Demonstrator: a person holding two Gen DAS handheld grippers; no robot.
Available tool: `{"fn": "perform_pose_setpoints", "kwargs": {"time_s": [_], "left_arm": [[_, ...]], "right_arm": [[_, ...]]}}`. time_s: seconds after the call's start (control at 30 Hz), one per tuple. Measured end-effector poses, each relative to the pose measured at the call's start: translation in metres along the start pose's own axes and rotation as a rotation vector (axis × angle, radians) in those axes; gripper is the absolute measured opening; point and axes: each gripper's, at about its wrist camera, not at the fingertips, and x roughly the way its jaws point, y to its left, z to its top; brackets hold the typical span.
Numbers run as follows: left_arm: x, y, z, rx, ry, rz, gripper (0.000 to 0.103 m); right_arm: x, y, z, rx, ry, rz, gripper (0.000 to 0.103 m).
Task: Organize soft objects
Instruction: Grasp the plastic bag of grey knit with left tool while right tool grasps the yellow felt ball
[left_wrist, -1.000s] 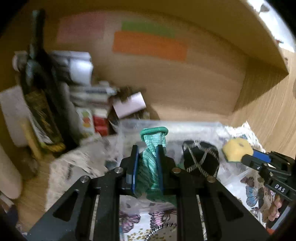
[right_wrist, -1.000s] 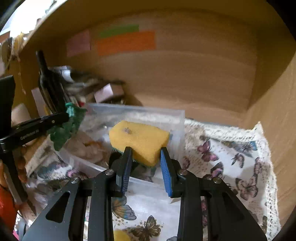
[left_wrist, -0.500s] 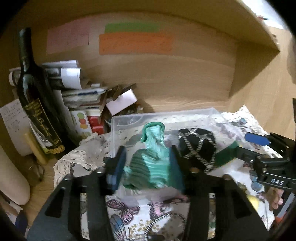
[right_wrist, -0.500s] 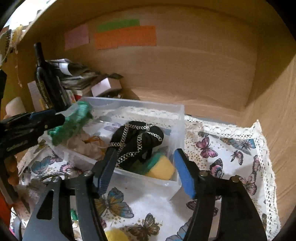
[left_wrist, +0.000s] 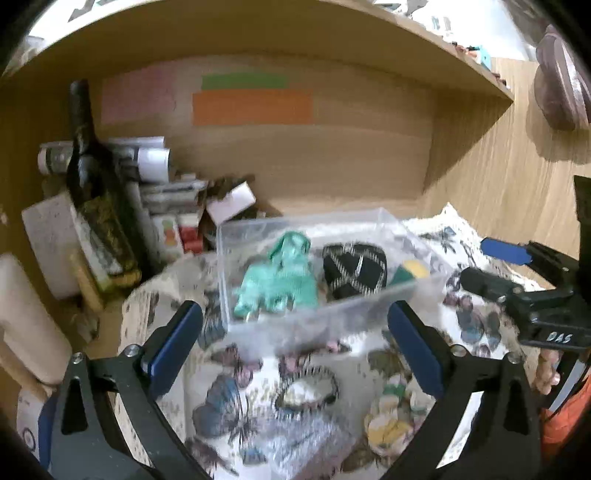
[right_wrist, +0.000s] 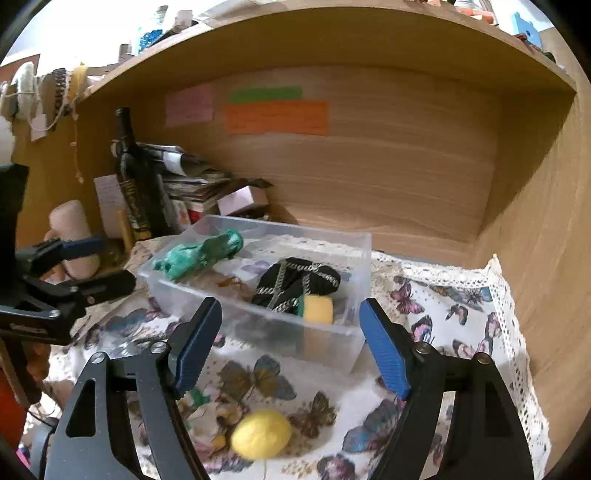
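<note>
A clear plastic bin (left_wrist: 424, 295) (right_wrist: 354, 254) stands on the butterfly cloth. In it lie a green knit item (left_wrist: 280, 280) (right_wrist: 199, 254), a black pouch with silver chain (left_wrist: 354, 266) (right_wrist: 295, 280) and a yellow-green sponge (left_wrist: 413, 269) (right_wrist: 317, 310). My left gripper (left_wrist: 293, 339) is open and empty, in front of the bin. My right gripper (right_wrist: 290, 339) is open and empty, also in front of the bin. A yellow soft ball (right_wrist: 262, 434) and a floral fabric piece (left_wrist: 391, 421) lie on the cloth near me, with a dark chain loop (left_wrist: 306, 387).
A dark wine bottle (left_wrist: 96, 206) (right_wrist: 135, 177), stacked papers and small boxes (left_wrist: 173, 206) crowd the shelf's left side. The wooden back wall carries coloured notes (right_wrist: 277, 118). The side wall (right_wrist: 546, 221) rises at right. A pale roll (right_wrist: 70, 236) stands far left.
Both grippers opened and let go: the green knit item and the sponge now lie in the bin. Both grippers have pulled back from the bin.
</note>
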Motion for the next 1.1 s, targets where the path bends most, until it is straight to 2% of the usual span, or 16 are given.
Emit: {"fn": "perform_pose_setpoints", "kwargs": {"time_s": [0.3, 0.47, 0.63, 0.7, 0.73, 0.77, 0.87, 1.03, 1.1], "left_arm": [[0.015, 0.009, -0.052, -0.073, 0.174, -0.048, 0.102], [0.014, -0.004, -0.072, -0.019, 0.165, 0.012, 0.102], [0.016, -0.010, -0.083, 0.006, 0.196, -0.024, 0.102], [0.016, -0.012, -0.087, 0.006, 0.206, -0.041, 0.101], [0.016, -0.012, -0.088, 0.002, 0.207, -0.047, 0.093], [0.017, -0.012, -0.090, -0.002, 0.212, -0.055, 0.078], [0.021, -0.012, -0.094, -0.005, 0.239, -0.071, 0.063], [0.009, -0.012, -0.095, 0.002, 0.204, -0.076, 0.044], [0.003, -0.013, -0.093, 0.012, 0.191, -0.074, 0.041]], "right_arm": [[0.001, 0.002, -0.036, 0.029, 0.075, 0.002, 0.076], [0.012, -0.001, -0.057, 0.095, 0.151, 0.065, 0.076], [0.020, -0.002, -0.072, 0.120, 0.193, 0.065, 0.073], [0.022, -0.003, -0.076, 0.128, 0.207, 0.067, 0.065], [0.023, -0.003, -0.079, 0.132, 0.214, 0.069, 0.062], [0.024, -0.004, -0.081, 0.135, 0.219, 0.073, 0.056], [0.024, -0.002, -0.084, 0.130, 0.229, 0.087, 0.039], [0.018, 0.000, -0.080, 0.111, 0.194, 0.069, 0.038], [0.014, 0.000, -0.077, 0.112, 0.180, 0.068, 0.038]]}}
